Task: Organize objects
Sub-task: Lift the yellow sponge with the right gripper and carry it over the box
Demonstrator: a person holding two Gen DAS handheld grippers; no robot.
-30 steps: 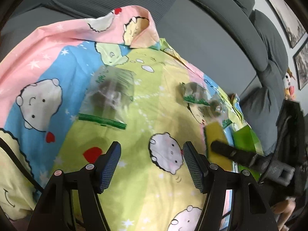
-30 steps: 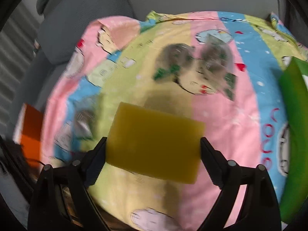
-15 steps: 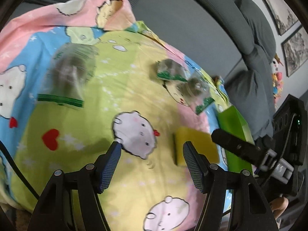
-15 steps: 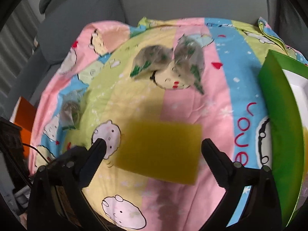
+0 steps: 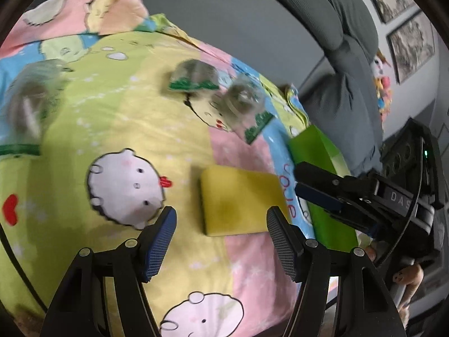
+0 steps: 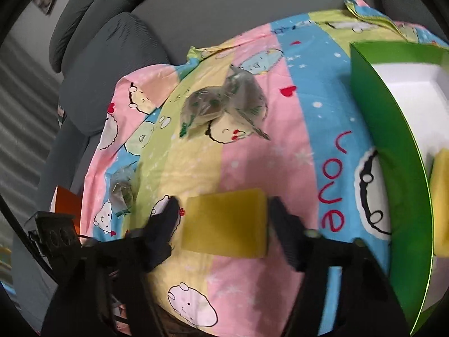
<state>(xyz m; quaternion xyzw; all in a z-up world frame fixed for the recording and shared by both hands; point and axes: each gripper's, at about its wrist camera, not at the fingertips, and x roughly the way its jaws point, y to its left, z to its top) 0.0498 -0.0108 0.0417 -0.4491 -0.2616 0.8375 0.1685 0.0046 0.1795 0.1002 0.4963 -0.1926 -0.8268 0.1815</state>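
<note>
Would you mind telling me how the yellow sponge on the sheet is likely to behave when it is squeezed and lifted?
The yellow sponge looks like a soft foam block, so it probably compresses between the closing right claw pads. It likely weighs little for its bulk. Flat-sided, it should not roll on the cartoon sheet.

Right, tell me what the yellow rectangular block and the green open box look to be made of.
Yellow rectangular block: probably sponge foam, given its matte, soft-looking faces and rounded corners. Green open box: likely coated cardboard, with thin stiff walls, a glossy green outside and a plain white inside. Neither can be confirmed by sight alone.
</note>
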